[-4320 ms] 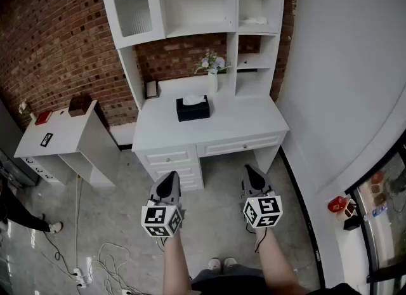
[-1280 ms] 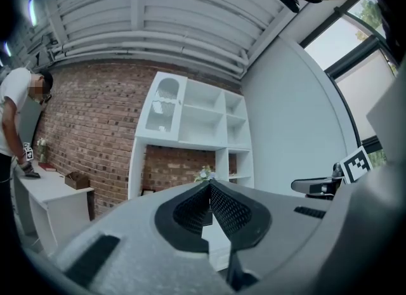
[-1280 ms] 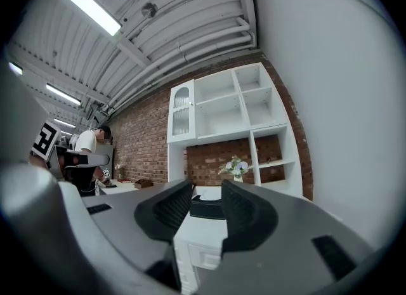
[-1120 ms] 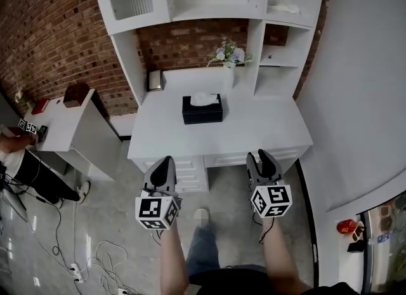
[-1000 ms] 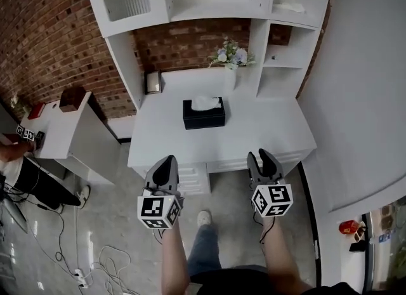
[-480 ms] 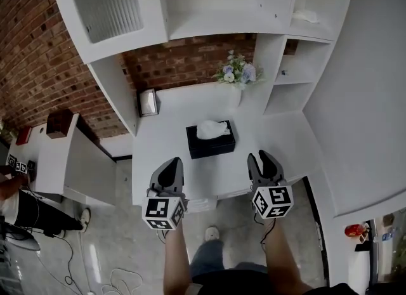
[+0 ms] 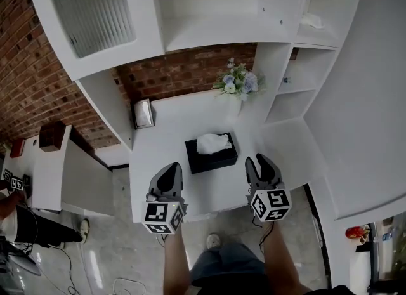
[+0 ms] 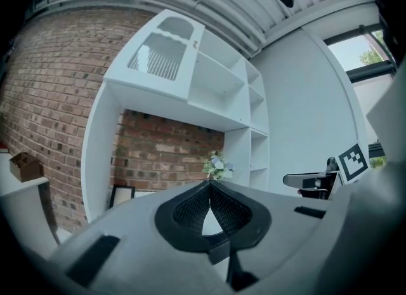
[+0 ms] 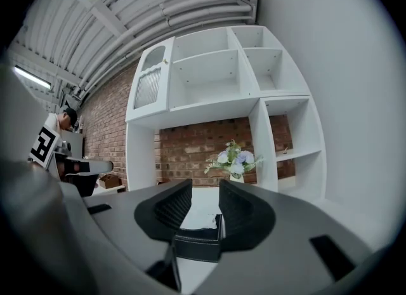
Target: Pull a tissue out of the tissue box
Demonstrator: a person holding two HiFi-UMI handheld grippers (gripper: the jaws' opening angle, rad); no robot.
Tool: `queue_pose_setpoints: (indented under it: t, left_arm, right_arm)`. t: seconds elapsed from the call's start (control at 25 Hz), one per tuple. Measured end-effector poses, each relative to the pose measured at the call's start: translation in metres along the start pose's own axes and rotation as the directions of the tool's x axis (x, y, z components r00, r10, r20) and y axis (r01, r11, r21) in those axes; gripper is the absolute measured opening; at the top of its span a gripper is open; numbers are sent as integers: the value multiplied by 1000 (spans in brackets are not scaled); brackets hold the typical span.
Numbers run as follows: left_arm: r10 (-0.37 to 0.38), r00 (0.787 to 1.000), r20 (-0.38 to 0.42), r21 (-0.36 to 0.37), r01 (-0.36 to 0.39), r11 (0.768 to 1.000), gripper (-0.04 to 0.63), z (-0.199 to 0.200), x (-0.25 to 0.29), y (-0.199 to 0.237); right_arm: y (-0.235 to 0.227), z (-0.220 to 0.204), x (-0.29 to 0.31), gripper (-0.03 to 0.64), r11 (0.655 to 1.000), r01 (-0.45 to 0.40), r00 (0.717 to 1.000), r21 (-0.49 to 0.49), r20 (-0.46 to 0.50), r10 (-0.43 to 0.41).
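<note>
1. Well, the tissue box (image 7: 211, 153) sits about mid-way across the white surface (image 7: 168, 132), ahead of me and apart from both of my tongs. It is dark, and its long axis runs left to right, slightly skewed so that its right end lies a little further from me.
2. A white tissue (image 7: 213, 143) stands crumpled up out of the top of the box, pointing upward.
3. My left tongs (image 7: 169, 172) are pressed together, tips meeting with nothing between them (the left gripper view shows this plainly). They hang over the near edge of the surface, to the left of the box.
4. My right tongs (image 7: 262, 162) are spread and grip nothing. They hang over the near edge too, just right of the box. In the right gripper view the box and its tissue show through the gap, further off.
5. Only bare white surface lies between the tongs and the near long side of the box.
6. Behind the box, near the back right, stands a white vase of flowers (image 7: 236, 86). A small picture frame (image 7: 143, 113) leans at the back left, against the brick wall (image 7: 184, 72).
7. White shelving (image 7: 209, 8) rises over the back of the surface. A lower side cabinet (image 7: 60, 167) to my left carries a brown box (image 7: 51, 135).
</note>
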State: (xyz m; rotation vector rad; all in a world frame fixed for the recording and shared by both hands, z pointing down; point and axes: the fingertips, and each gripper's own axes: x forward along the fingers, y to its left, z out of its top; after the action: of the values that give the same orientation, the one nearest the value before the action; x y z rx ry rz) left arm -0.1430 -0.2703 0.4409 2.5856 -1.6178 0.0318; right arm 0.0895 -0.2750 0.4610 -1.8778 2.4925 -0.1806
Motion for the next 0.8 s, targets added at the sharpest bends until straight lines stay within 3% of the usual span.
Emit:
queue_pose_setpoints:
  t: [0.48,0.8]
  left_arm:
    - [43,999,-29,-38,-44,998,8,-13,42,20]
    - [56,997,-50,-53,-59,997,8,-20,61,23]
  right_arm:
    - [-8,-6,62,129,998,-67,997,-3,-46,67]
    - [1,10,119,129,973,-199,978,-120,-91,189]
